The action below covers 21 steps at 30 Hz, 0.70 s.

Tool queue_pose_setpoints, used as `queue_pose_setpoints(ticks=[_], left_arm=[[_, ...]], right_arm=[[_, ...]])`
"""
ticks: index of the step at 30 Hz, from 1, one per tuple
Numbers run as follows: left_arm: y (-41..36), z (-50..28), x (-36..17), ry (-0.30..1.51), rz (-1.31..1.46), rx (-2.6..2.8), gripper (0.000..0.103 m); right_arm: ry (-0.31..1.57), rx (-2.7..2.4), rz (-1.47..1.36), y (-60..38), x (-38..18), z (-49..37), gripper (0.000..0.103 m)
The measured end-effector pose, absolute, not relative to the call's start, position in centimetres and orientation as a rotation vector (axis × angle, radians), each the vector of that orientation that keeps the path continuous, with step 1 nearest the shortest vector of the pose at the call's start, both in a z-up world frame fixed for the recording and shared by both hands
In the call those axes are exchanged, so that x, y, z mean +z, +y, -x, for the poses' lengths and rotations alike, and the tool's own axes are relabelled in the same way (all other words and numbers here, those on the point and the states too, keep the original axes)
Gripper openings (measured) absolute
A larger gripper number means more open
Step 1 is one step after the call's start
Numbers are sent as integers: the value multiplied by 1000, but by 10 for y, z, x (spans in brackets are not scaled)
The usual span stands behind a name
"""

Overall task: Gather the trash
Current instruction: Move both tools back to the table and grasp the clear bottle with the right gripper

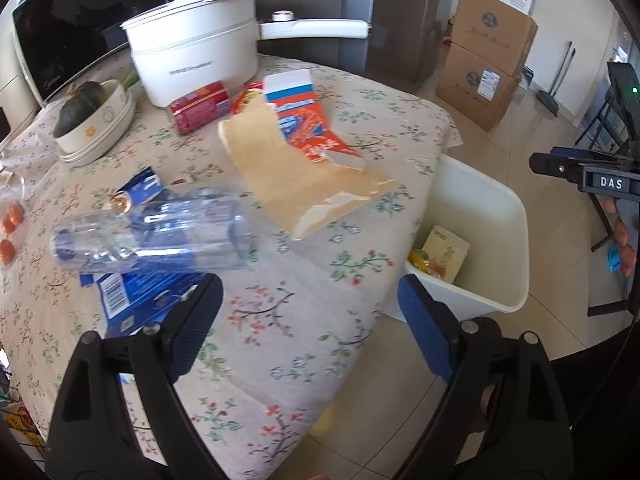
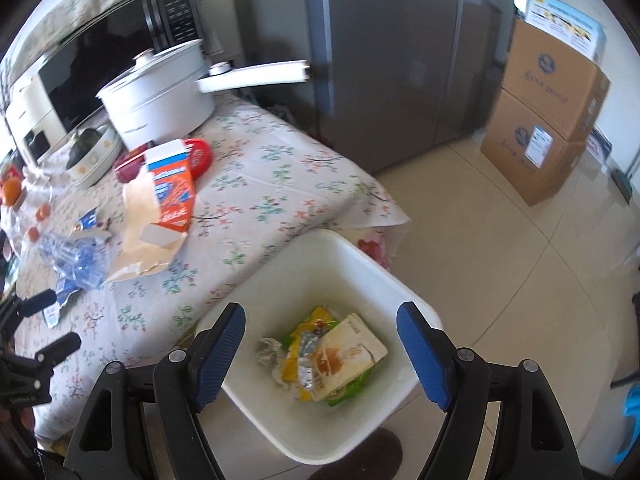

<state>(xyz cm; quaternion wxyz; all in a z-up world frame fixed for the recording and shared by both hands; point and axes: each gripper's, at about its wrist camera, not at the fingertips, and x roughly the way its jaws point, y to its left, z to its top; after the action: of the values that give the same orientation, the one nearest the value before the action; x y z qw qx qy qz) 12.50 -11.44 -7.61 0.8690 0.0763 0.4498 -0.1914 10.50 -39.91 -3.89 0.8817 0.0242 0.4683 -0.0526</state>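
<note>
The left gripper [image 1: 310, 304], blue-padded jaws spread wide and empty, hangs over the floral tablecloth [image 1: 280, 320] with a crushed clear plastic bottle [image 1: 152, 236] just up and left of its left pad, at centre left of the frame. The bottle lies on its side on a blue printed wrapper [image 1: 132, 292], long axis running left to right across the frame, so this hand looks the nearer one. The right gripper [image 2: 320, 344], equally wide and holding nothing, hovers above the white plastic bin [image 2: 360, 252] on the floor, where crumpled foil and paper packets [image 2: 332, 356] already lie. A tan paper bag [image 1: 296, 176] and a glossy orange carton [image 1: 304, 120] remain on the table.
</note>
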Motion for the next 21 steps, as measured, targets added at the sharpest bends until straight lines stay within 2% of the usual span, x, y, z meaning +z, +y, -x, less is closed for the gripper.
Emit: queue_pose_setpoints(ticks=[9, 17, 21], left_arm=[[-39, -144, -75, 969, -56, -273, 89], [-20, -144, -109, 1012, -207, -321, 88], [-16, -147, -126, 1049, -258, -316, 75]], right_arm=[[968, -28, 18, -339, -34, -124, 81], [980, 9, 12, -305, -37, -141, 82], [992, 19, 32, -293, -41, -146, 82]])
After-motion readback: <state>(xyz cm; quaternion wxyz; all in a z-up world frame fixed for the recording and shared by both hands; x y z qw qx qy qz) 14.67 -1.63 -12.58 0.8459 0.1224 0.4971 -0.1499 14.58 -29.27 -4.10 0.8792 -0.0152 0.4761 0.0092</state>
